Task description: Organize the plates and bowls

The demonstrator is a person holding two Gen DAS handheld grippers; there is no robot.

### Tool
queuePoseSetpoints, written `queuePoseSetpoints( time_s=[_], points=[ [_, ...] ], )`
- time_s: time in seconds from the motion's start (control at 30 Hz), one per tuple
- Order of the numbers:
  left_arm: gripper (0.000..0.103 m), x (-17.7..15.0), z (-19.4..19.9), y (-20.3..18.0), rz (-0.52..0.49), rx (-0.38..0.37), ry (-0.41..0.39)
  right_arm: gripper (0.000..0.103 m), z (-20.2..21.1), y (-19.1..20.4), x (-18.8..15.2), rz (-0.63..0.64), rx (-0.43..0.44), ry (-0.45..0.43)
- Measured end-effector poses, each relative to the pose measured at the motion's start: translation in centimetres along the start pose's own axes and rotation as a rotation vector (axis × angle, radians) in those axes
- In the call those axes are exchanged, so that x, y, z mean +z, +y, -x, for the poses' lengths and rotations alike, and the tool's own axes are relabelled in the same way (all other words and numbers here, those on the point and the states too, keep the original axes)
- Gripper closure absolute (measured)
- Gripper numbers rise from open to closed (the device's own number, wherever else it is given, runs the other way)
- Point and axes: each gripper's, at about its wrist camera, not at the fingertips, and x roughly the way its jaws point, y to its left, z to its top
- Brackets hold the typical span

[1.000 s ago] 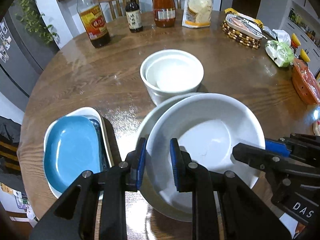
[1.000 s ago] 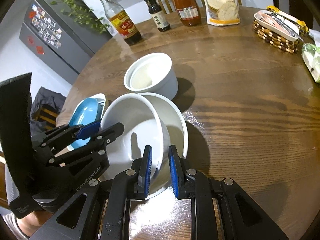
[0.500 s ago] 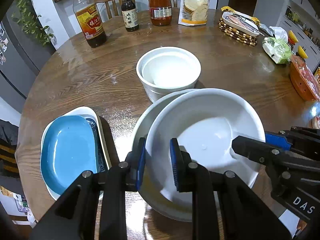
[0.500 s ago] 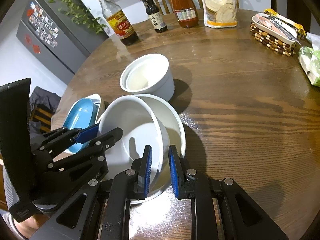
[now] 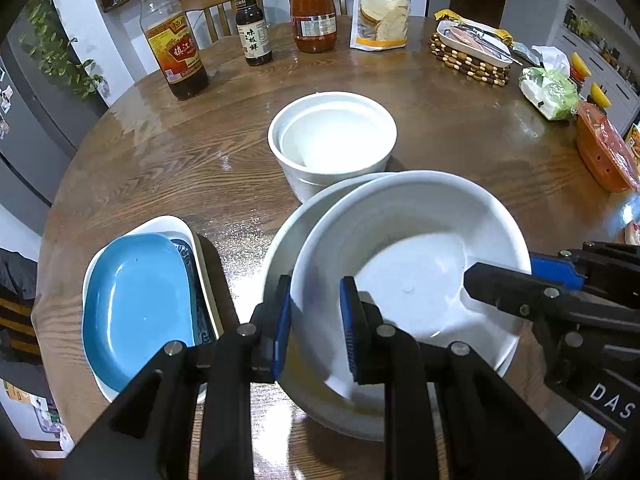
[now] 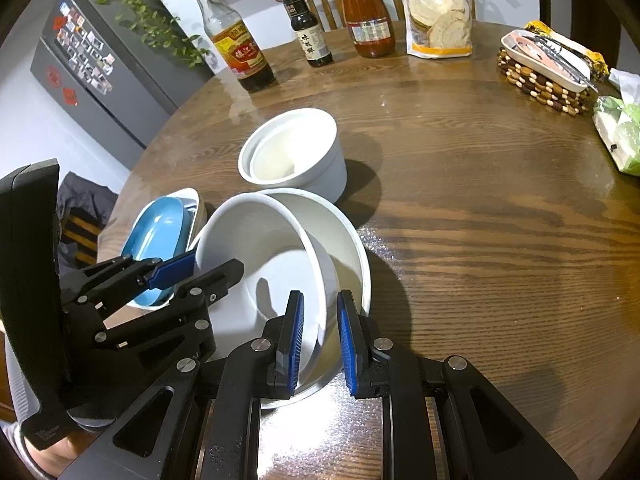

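Observation:
A wide white bowl (image 5: pixel 416 264) (image 6: pixel 260 252) is tilted inside a second white bowl (image 5: pixel 288 232) (image 6: pixel 352 248) on the round wooden table (image 5: pixel 160 160). My left gripper (image 5: pixel 314 332) is shut on the upper bowl's near rim. My right gripper (image 6: pixel 318 340) straddles the same bowl's rim from the other side, its jaws a little apart. A deep white bowl (image 5: pixel 332 140) (image 6: pixel 292 156) stands just behind. A blue plate (image 5: pixel 136 312) (image 6: pixel 156 236) lies in a white dish (image 5: pixel 176 226) at the left.
Three bottles (image 5: pixel 176 52), a snack bag (image 5: pixel 380 4) and a beaded mat with a tray (image 5: pixel 472 52) stand along the far edge. A green packet (image 5: pixel 548 88) and an orange packet (image 5: pixel 604 152) lie at the right. A fridge (image 6: pixel 100 76) stands beyond the table.
The right gripper's jaws have widened slightly on the bowl rim. Both grippers and the upper bowl have shifted a little toward me.

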Motion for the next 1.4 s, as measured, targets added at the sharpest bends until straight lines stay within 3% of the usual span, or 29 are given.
queuePoseSetpoints(
  time_s=[1.4],
  points=[
    [0.082, 0.12, -0.01, -0.19, -0.011, -0.016, -0.004, 0.083, -0.42, 0.42, 0.21, 0.011, -0.032, 0.016]
  ],
)
